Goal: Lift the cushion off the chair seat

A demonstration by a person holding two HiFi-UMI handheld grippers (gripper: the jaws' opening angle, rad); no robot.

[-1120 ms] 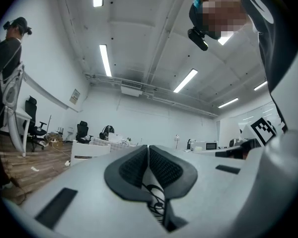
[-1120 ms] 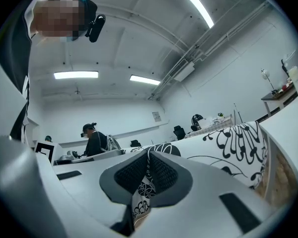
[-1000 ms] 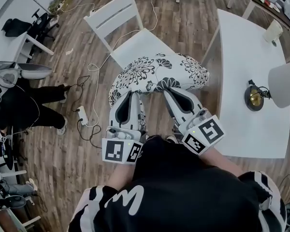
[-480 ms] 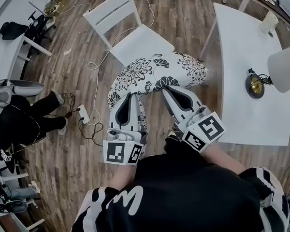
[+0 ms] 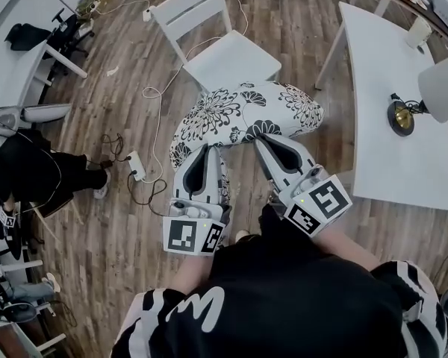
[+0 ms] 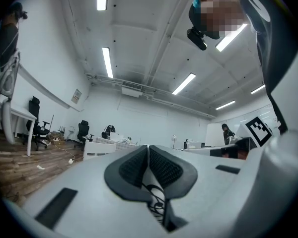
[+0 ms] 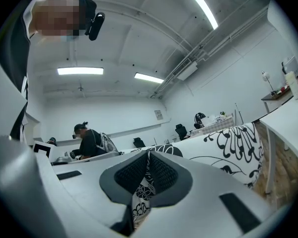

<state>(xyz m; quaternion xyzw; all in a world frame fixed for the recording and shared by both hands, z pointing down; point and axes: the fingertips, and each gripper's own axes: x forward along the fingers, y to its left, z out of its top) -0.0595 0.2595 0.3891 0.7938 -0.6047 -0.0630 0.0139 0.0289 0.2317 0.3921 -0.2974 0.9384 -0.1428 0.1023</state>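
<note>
Cushion (image 5: 246, 114), white with black floral print, is held in the air by its near edge, between the two grippers and the white chair (image 5: 231, 58). It is seen clear of the seat, near the seat's front edge.

Left gripper (image 5: 203, 151): jaws are clamped together on a fold of the printed fabric at the cushion's near-left edge; the fabric is seen pinched between the pads in the left gripper view.

Right gripper (image 5: 266, 139): jaws are likewise closed on the fabric at the near-right edge; the cushion's bulk is seen to the right in the right gripper view.

Change against the earlier frames: a second ago the cushion's far edge was overlapping the seat's near part. Now the whole seat is exposed and the chair lies farther off. Both grips are unchanged and the cushion's pose against the grippers is the same.

White table (image 5: 381, 155) is noted at right, with a lamp (image 5: 401, 118) on it. A power strip (image 5: 137, 171) and cables are seen on the wood floor (image 5: 97, 252) at left.
</note>
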